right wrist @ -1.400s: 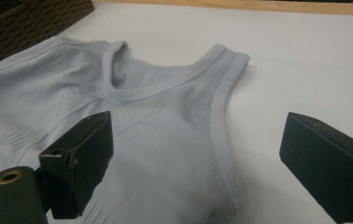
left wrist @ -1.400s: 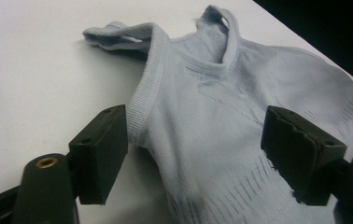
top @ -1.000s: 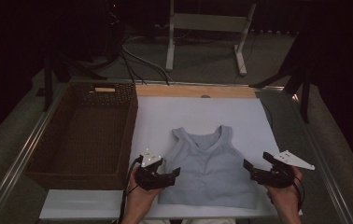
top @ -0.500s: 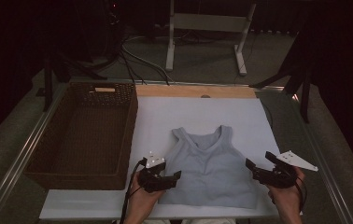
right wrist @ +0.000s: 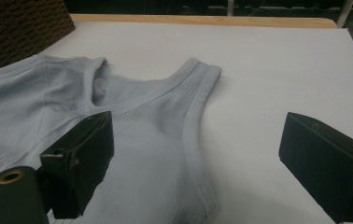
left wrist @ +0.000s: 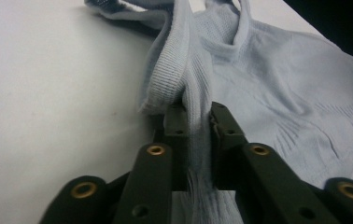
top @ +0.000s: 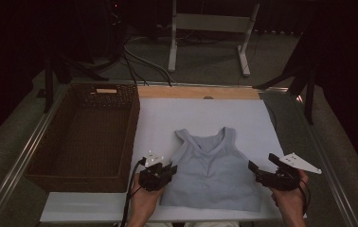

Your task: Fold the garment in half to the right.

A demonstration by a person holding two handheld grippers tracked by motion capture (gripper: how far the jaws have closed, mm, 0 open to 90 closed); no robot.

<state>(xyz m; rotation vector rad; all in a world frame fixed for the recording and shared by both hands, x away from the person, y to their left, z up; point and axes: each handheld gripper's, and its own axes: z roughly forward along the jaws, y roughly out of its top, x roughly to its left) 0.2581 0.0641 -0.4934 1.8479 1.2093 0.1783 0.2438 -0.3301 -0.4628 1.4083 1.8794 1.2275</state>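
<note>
- The left gripper (top: 167, 171) is clamped on the pale blue tank top (top: 210, 170): in the left gripper view its two black jaws pinch a raised fold of the ribbed side edge, the cloth pulled up between the fingertips (left wrist: 177, 122).
- The pinched fold lies on the top's left side edge, partway up from the hem, and stands a little off the sheet.
- The right gripper (top: 261, 171) has its jaws spread wide, holding nothing; in the right gripper view one jaw hangs over the top's body, the other over the bare sheet, and the armhole edge lies between them.
- The tank top lies flat, straps pointing away from the person, on the white sheet (top: 205, 118) that covers the table.
- A brown wicker basket (top: 42, 158) stands just beside the sheet's left edge, near the left gripper.
</note>
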